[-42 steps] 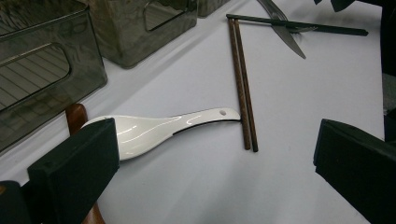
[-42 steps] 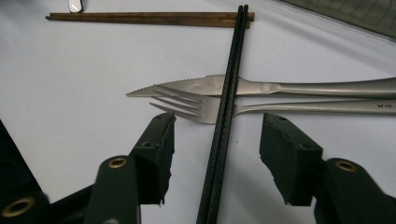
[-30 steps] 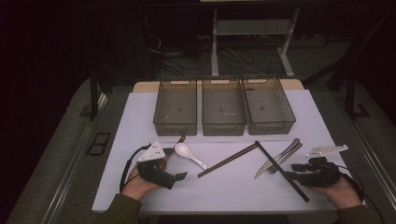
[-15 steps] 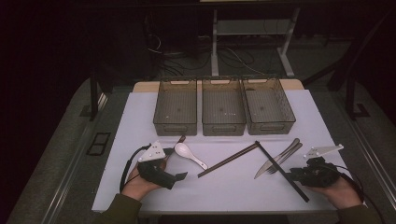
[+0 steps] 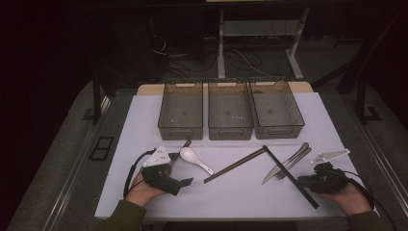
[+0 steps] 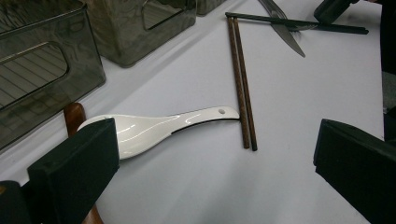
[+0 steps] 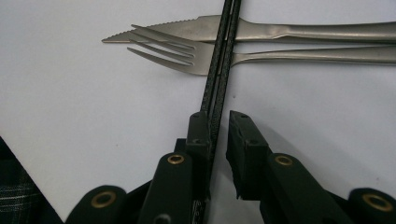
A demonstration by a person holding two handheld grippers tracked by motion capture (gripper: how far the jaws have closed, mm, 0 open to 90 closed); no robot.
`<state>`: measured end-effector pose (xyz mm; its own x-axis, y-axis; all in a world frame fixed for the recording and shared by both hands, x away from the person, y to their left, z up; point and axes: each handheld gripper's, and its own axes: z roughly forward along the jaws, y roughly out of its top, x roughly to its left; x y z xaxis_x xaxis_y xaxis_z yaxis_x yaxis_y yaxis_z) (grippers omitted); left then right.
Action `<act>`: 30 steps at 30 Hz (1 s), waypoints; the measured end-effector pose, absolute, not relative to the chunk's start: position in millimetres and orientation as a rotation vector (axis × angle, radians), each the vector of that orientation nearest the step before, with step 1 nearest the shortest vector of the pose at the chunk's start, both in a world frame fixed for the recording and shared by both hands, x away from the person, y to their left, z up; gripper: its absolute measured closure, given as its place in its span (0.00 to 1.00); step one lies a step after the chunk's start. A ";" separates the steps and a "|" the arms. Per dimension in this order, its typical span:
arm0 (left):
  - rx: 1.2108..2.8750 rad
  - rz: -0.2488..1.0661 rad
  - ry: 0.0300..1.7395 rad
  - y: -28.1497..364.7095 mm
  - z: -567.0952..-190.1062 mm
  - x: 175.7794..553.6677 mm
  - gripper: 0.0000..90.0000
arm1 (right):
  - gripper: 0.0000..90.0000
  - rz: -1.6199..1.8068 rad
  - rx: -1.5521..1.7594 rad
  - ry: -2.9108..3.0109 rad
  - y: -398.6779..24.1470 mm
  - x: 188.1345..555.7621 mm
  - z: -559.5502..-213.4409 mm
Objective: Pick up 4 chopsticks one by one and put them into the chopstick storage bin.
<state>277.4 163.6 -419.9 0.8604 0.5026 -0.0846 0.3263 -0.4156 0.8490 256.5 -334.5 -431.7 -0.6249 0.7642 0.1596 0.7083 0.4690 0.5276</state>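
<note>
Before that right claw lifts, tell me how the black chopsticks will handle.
The black chopsticks look thin, stiff and light, so they should lift without bending. They are two loose sticks, so one may slip or the pair may scissor. They lie across the fork and knife, so dragging could nudge those. The right claw has just been closing around them.

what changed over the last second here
The right gripper has just been closing its jaws around the black chopsticks; one pad touches them, a gap remains at the other. The left gripper stays open beside the white spoon. Both hands, the fork, knife and brown chopsticks kept still.
</note>
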 end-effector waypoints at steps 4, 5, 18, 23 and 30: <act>2.041 0.223 0.605 163.6 -419.9 277.5 0.00 | 0.88 0.852 1.311 2.611 -334.1 256.6 -432.2; 2.043 0.223 0.605 163.6 -419.8 277.5 0.00 | 0.88 0.847 1.307 2.612 -334.0 257.1 -432.9; 2.043 0.227 0.601 162.6 -419.0 277.2 0.00 | 0.89 0.656 1.368 2.677 -322.6 266.2 -427.7; 2.040 0.227 0.593 161.6 -419.3 277.6 0.00 | 0.92 0.519 1.418 2.726 -314.5 277.2 -423.9; 2.035 0.224 0.598 160.5 -419.3 277.2 0.00 | 0.93 0.409 1.460 2.741 -307.4 284.3 -422.0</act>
<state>277.2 160.5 -419.3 0.8624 0.4993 -0.0835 0.3212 -0.4120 0.8527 284.3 -307.4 -422.0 -0.5654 0.8169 0.1139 0.8146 0.5314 0.2323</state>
